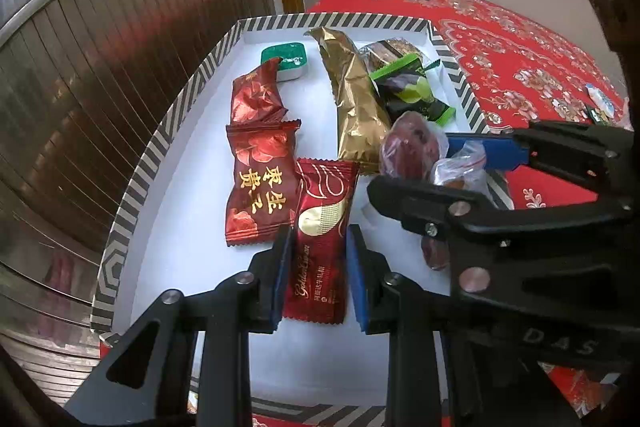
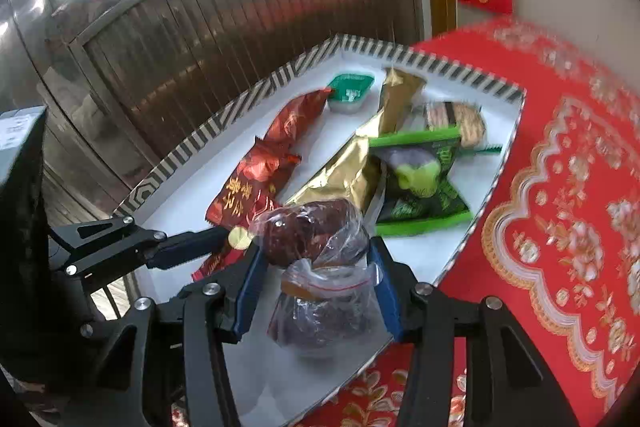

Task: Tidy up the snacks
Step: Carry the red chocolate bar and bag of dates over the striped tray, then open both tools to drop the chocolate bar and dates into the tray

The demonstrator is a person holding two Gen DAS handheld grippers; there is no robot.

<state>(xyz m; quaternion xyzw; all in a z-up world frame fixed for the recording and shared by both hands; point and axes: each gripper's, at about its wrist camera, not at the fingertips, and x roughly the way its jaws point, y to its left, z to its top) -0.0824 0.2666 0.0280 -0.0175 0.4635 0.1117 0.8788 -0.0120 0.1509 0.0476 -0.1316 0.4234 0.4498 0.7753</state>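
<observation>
Red "Golden Sugar" packet [image 1: 318, 247] sits between the left claw's [image 1: 319, 275] blue pads.

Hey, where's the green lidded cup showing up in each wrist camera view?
Left wrist: the green lidded cup sits upper centre, at the far end of the striped tray, just beyond the tip of a red packet.
Right wrist: the cup is upper centre, again at the tray's far end.
Shared landmark: the gold packet lies just right of it in both views.
</observation>
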